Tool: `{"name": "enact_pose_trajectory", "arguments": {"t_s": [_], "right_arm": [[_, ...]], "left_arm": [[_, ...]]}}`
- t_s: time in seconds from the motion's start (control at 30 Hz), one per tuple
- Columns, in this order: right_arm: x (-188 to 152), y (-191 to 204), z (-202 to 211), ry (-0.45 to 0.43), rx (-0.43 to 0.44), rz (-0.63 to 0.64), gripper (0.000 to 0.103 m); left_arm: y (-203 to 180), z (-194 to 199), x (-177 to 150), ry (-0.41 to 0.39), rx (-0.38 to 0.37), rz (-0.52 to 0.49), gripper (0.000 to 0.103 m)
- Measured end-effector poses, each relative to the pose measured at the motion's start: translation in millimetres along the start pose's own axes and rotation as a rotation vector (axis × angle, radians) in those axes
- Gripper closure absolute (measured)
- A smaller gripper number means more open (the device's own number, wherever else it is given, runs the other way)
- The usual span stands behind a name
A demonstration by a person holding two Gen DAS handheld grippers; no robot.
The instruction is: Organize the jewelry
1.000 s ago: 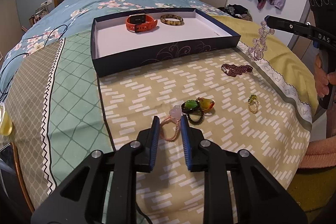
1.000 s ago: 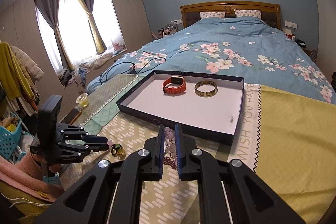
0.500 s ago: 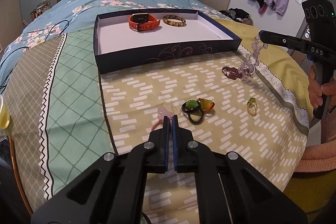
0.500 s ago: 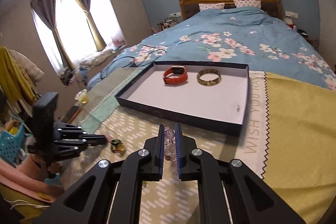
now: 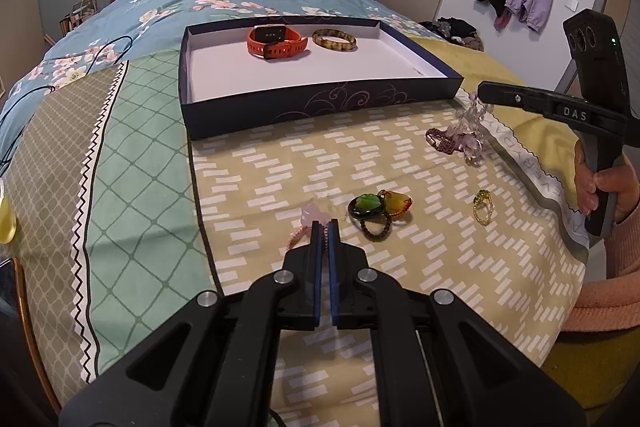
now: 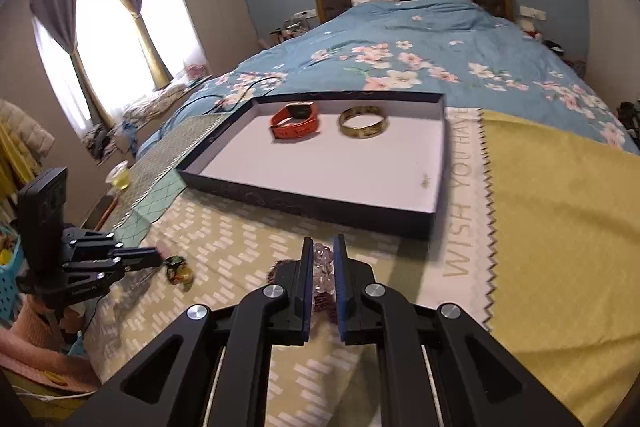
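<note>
Yellow-green patterned bedspread (image 5: 280,163) carries everything. Dark navy shallow box with white floor (image 5: 312,67) sits toward the bed's middle; orange smartwatch (image 5: 277,41) and amber tortoiseshell bangle (image 5: 334,39) lie side by side at its far edge. Left gripper (image 5: 325,227) is pinched nearly closed on a pink beaded bracelet with a rose stone (image 5: 310,217) near the bedspread's front edge. Right gripper (image 6: 322,253), fingers narrowly apart, clamps a clear lilac crystal bead strand (image 6: 323,267), its lower end piled beside a maroon bead bracelet (image 5: 440,141). Green and amber pendants on a dark cord (image 5: 378,207) lie just beside the left gripper; small gold green-stone ring (image 5: 482,205) sits toward the right edge.
</note>
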State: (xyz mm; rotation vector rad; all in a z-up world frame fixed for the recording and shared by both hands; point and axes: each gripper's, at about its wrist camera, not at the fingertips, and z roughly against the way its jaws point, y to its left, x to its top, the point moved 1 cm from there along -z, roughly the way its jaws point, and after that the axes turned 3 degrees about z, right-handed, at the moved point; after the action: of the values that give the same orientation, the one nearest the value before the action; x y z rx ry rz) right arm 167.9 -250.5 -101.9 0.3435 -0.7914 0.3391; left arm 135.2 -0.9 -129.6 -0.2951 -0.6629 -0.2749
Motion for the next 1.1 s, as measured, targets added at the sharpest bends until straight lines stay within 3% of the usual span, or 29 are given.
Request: {"name": "enact_pose_trajectory", "arguments": {"t_s": [0.27,0.6,0.97,1.1], "right_arm": [[7.0,11.7,14.2,-0.045,0.087,0.011,0.095],[-6.6,-13.7,-19.8,0.034,0.025,-0.068,0.095],[9.6,5.2,27.9,-0.106,0.141,-0.049,0.095],[15.8,13.8,34.2,-0.123,0.143,-0.02,0.095]], "left_arm": [[2.4,-0.3,-0.6,0.0,-0.002,0.005,0.1],[2.9,-1.1,-0.5,-0.003,-0.002,0.011,0.1],[2.5,-1.4,-0.6,-0.004,-0.001,0.013,0.099],[3.1,-0.6,-0.5,-0.006,-0.001,0.014,0.1]]}}
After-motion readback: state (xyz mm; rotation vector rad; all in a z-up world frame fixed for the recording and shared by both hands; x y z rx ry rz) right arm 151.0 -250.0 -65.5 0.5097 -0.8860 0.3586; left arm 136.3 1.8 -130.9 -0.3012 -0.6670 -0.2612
